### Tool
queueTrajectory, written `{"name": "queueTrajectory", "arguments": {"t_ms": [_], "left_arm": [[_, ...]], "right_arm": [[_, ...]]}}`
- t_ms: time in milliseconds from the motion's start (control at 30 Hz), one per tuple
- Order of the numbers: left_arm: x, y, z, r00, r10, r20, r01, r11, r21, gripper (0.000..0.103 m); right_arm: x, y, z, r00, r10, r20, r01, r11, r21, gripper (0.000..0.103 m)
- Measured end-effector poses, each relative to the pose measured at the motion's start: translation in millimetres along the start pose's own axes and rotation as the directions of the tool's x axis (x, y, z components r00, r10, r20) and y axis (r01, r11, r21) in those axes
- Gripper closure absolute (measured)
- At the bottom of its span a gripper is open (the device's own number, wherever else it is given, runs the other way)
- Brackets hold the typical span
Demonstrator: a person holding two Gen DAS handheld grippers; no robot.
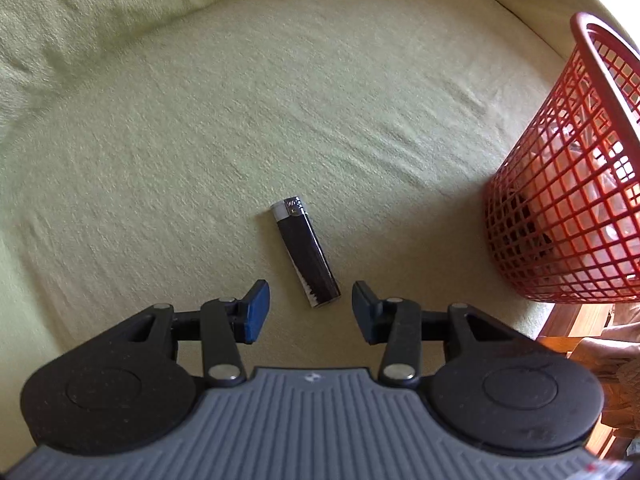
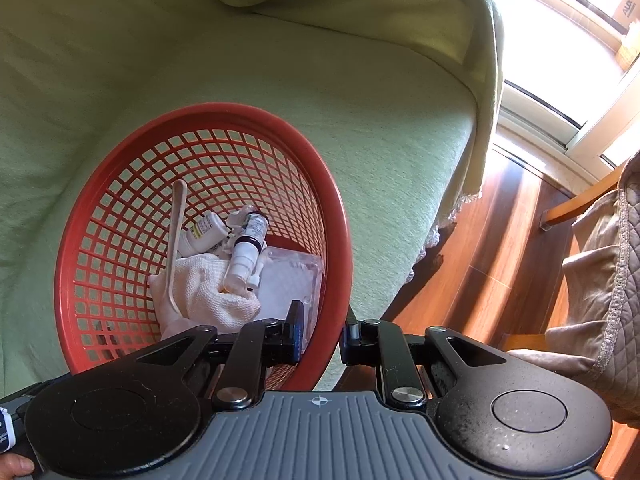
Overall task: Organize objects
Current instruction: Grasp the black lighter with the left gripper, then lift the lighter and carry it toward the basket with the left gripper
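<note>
Lighter flat on green blanket, long axis roughly along left gripper fingers, metal cap end pointing away, base between wide-open jaws. Right gripper jaws clamp rim of red basket. Only right wrist view shows inside: spray bottle, white cloth, spoon.

a black lighter with a silver metal top and white collar lay flat on the pale green cover, top end pointing away, well apart from the red mesh basket. the basket stood upright near the cover's edge, holding a white cloth, small bottles and a slim pale stick.
</note>
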State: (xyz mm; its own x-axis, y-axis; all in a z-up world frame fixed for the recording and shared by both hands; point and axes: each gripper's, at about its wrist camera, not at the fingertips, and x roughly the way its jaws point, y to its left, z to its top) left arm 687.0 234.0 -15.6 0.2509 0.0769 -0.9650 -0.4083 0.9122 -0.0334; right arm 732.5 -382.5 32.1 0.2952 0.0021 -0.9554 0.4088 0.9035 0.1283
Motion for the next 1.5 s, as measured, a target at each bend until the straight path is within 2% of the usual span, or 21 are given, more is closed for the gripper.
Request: {"name": "queueTrajectory", "arguments": {"t_ms": [167,300,433,567,833,967,1133,1500], "left_arm": [[27.0,-2.7,4.9,1.000,0.010,-0.029,-0.010,1.000,-0.002,0.064],[44.3,-4.1,9.6,0.998,0.032,-0.052,-0.032,0.999,0.008,0.071],[46.1,-5.7,14.2,0.999,0.039,-0.035,-0.038,0.999,0.040,0.072],[46.4,-0.6,18.6,0.999,0.041,-0.027,-0.040,0.998,0.049,0.084],[42.0,31.8,6.0,0.996,0.079,-0.029,-0.077,0.995,0.063,0.084],[37.3,44.9,-4.9,0.997,0.068,-0.047,-0.066,0.996,0.054,0.084],[41.5,46.2,0.6,0.996,0.056,-0.066,-0.055,0.998,0.025,0.085],[35.8,42.7,-1.7,0.997,0.065,-0.047,-0.063,0.997,0.040,0.085]], "right_arm": [[0.8,2.4,4.8,1.000,-0.012,0.001,0.012,1.000,-0.015,0.089],[0.6,2.8,7.0,1.000,-0.012,0.004,0.012,1.000,-0.022,0.089],[3.2,2.1,9.2,1.000,-0.018,0.002,0.018,1.000,-0.024,0.089],[3.4,2.2,10.6,1.000,-0.026,0.002,0.026,0.999,-0.028,0.089],[6.8,2.6,11.2,0.999,-0.041,-0.005,0.040,0.999,-0.035,0.089],[6.8,2.5,11.6,0.999,-0.049,-0.003,0.048,0.998,-0.033,0.089],[6.4,2.6,11.5,0.999,-0.049,-0.002,0.049,0.998,-0.036,0.089],[3.9,4.9,8.9,1.000,-0.031,0.000,0.031,0.998,-0.059,0.089]]}}
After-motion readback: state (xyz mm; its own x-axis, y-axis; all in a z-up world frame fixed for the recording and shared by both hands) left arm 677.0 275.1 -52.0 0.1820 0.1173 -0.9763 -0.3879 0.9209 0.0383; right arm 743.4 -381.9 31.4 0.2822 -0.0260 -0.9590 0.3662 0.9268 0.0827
